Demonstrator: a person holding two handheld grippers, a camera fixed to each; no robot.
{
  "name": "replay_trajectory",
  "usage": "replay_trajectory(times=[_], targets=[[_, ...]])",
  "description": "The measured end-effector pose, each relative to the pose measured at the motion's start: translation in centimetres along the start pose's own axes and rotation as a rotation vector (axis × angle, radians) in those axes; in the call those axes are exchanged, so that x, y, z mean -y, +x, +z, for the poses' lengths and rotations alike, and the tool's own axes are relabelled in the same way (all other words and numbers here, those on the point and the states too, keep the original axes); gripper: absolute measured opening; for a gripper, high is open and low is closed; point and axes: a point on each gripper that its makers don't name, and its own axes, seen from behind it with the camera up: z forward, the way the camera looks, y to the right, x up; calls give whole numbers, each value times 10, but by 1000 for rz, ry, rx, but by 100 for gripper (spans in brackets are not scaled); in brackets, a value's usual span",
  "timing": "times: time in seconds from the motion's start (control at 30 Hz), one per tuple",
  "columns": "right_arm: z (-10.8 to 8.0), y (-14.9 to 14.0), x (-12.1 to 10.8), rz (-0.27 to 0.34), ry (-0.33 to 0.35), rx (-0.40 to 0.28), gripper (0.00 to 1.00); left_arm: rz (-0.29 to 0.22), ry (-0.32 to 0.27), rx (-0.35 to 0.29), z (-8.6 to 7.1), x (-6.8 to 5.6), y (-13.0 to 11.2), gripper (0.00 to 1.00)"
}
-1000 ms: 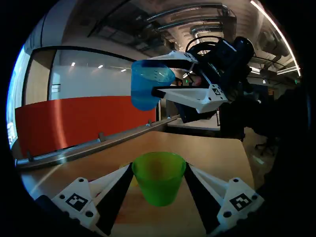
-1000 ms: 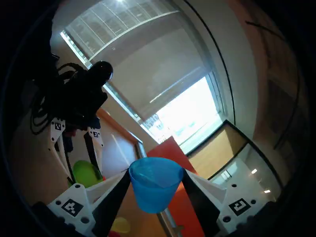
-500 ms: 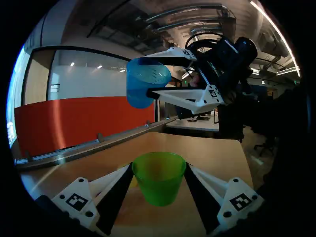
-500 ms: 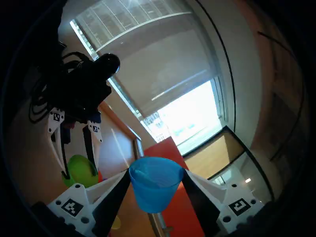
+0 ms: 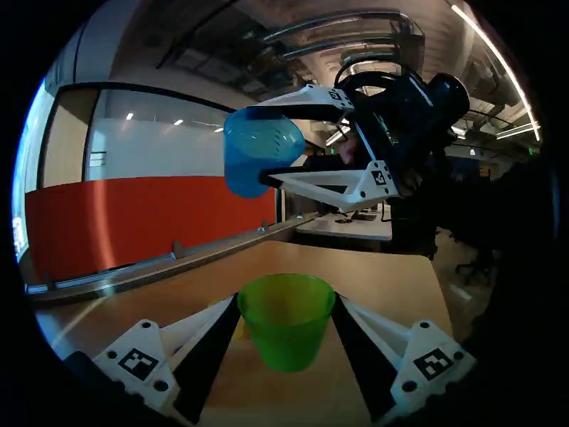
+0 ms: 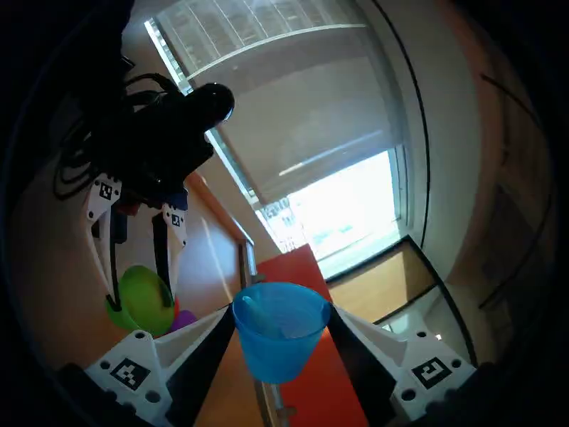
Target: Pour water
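Note:
A green plastic cup [image 5: 287, 320] stands upright between my left gripper's [image 5: 286, 329] two white fingers, which press on its sides above a wooden table [image 5: 377, 274]. Above it and a little to the left, a blue translucent cup [image 5: 256, 150] hangs tipped on its side, mouth toward the right, held by the right gripper [image 5: 277, 142]. In the right gripper view the blue cup [image 6: 280, 329] sits clamped in my right gripper [image 6: 281, 334], and the green cup [image 6: 141, 299] shows at the lower left in the left gripper [image 6: 135, 288].
A red wall panel [image 5: 142, 213] and a metal rail [image 5: 178, 260] run along the table's far edge. Something purple [image 6: 183, 319] and something yellow [image 5: 240, 329] lie on the table by the green cup. A bright window [image 6: 341, 206] is behind.
The blue cup has tilted further and shifted slightly left above the green cup. The green cup and left gripper have stayed put.

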Motion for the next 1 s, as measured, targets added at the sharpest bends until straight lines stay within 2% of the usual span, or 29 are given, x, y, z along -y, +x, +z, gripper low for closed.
replay_trajectory(times=[0.37,1.0], targets=[[2,2,-3,-55,-2,6,93,-1,-5,-6,1,-1,3,89],[3,2,-9,-107,-12,9,93,-3,-1,-4,0,2,3,89]])
